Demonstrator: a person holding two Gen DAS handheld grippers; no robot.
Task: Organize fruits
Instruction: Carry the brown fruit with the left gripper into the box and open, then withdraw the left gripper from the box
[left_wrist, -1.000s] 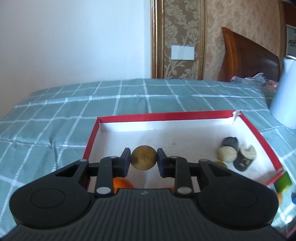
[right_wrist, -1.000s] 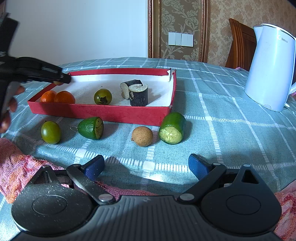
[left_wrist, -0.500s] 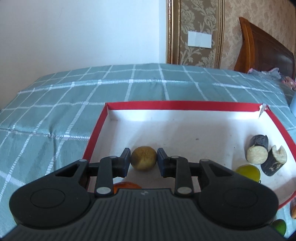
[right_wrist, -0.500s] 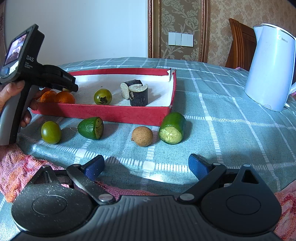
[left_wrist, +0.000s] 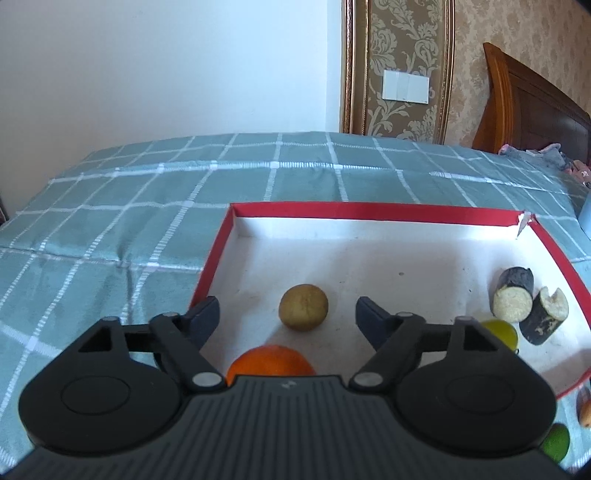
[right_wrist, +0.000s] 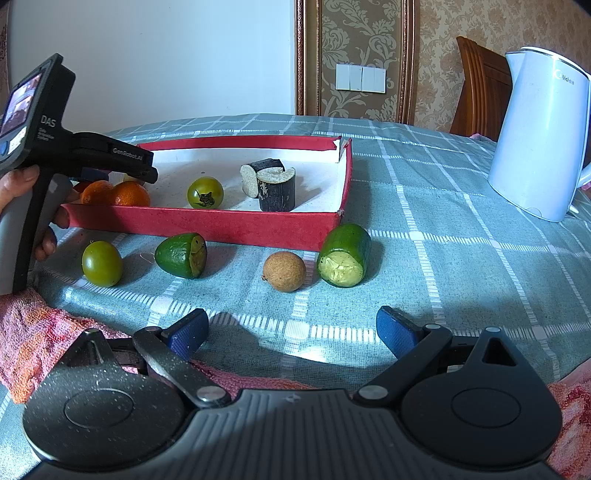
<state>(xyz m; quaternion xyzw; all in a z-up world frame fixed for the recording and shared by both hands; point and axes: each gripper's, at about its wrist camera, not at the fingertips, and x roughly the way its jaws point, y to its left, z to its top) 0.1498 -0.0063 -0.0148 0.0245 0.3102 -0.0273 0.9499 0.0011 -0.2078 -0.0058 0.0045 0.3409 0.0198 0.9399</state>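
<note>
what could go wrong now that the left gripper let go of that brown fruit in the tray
1. The round brown fruit sits loose on the flat tray floor between the open left gripper fingers; pulling back carelessly could nudge it so it rolls.
2. An orange lies right under the gripper body, so dipping while withdrawing may bump it.
3. The second brown fruit on the cloth sits close to the cut cucumber piece; the open right gripper might knock that piece when reaching.

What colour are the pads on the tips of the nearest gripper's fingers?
Blue. The right gripper has blue textured pads, clearest in the right wrist view.
</note>
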